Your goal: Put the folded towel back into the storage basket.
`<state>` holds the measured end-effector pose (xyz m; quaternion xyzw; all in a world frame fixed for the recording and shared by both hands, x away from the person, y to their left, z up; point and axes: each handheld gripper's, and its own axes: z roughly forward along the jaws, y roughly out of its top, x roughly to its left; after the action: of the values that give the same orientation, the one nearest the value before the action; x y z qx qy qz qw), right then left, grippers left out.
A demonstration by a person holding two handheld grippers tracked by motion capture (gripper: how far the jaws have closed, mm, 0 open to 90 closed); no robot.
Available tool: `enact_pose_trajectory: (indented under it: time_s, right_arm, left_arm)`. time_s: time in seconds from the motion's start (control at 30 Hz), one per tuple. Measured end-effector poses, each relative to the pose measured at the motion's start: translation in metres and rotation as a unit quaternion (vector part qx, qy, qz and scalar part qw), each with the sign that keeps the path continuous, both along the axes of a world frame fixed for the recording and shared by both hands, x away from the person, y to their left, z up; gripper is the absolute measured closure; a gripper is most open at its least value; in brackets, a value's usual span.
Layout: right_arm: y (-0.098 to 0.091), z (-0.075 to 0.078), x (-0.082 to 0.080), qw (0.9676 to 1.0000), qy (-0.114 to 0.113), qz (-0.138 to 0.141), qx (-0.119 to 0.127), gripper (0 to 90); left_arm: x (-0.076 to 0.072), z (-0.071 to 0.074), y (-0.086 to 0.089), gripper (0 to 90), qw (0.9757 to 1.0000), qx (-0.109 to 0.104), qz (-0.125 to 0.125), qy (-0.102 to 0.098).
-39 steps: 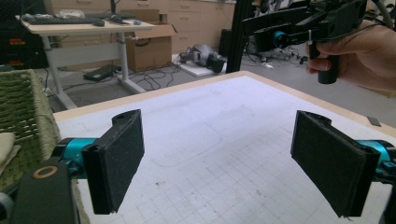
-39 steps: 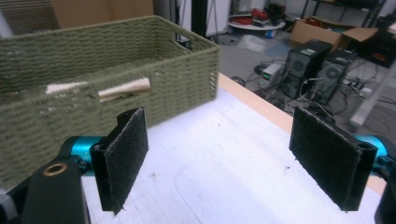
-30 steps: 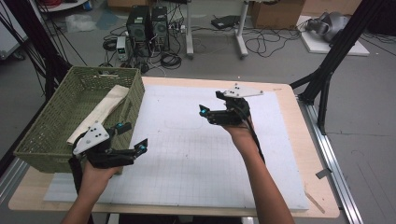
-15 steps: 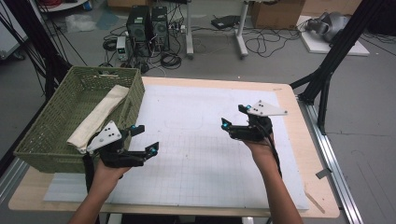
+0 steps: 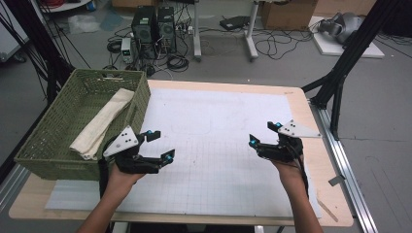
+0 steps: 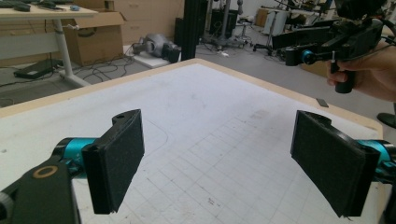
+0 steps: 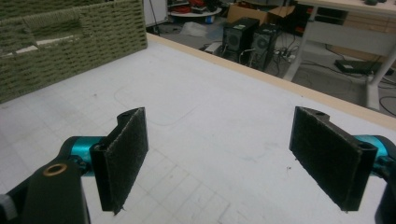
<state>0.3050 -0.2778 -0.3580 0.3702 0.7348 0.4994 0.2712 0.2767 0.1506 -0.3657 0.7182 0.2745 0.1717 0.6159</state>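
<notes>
Cables, two black computer towers (image 5: pixel 154 26) and cardboard boxes crowd the grey floor along the top of the high view, with white desk legs standing among them. Below that sits the wooden counter (image 5: pixel 233 86), most of its top covered by a white gridded mat (image 5: pixel 218 136).

At the left of the frame, a green woven basket (image 5: pixel 48 141) rests on the counter's left edge, and a folded cream cloth (image 5: pixel 104 121) lies lengthwise inside it. Just right of the basket's lower corner, near the bottom of the frame, the left gripper (image 5: pixel 158 145) is held above the mat in the person's left hand (image 5: pixel 121 177), its grey plate close to the basket wall. Its jaws stand wide apart with nothing between them; the left gripper view shows bare mat in the gap.

Across the open middle of the mat, well apart from the first, the right gripper (image 5: pixel 265 133) is held in the right hand (image 5: pixel 289 167) near the counter's right edge. Its jaws also stand wide apart and empty, and the right gripper view shows the basket wall in the upper left beyond them.

At the far right, a black tripod leg (image 5: pixel 340 73) slants down beside the counter, and a metal rail (image 5: pixel 342 160) runs along that edge.
</notes>
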Motion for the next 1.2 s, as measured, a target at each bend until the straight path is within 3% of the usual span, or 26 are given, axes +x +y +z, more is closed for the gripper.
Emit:
enact_pose_trajectory:
  time_s: [0.3, 0.53, 0.77, 0.9, 1.2]
  right_arm:
    - [-0.011, -0.011, -0.011, 0.9997, 0.004, -0.022, -0.005, 17.9]
    - [-0.022, -0.024, -0.023, 0.9984, 0.006, -0.052, -0.020, 17.6]
    - [-0.030, -0.035, -0.031, 0.9978, 0.009, -0.065, -0.012, 17.6]
    - [-0.034, -0.044, -0.036, 0.9971, 0.019, -0.073, -0.004, 17.7]
    - [-0.043, -0.053, -0.041, 0.9956, 0.024, -0.091, -0.005, 17.7]
  left_arm:
    - [0.003, -0.008, -0.007, 17.8, 0.9999, 0.008, -0.009, -0.001]
    - [0.004, -0.015, -0.006, 18.1, 0.9999, 0.008, 0.005, -0.012]
    - [0.005, -0.023, -0.005, 18.0, 0.9999, -0.001, 0.011, -0.013]
    - [0.005, -0.032, -0.008, 18.0, 0.9997, 0.005, 0.021, -0.009]
    - [0.007, -0.045, -0.012, 18.0, 0.9997, 0.015, 0.019, -0.003]
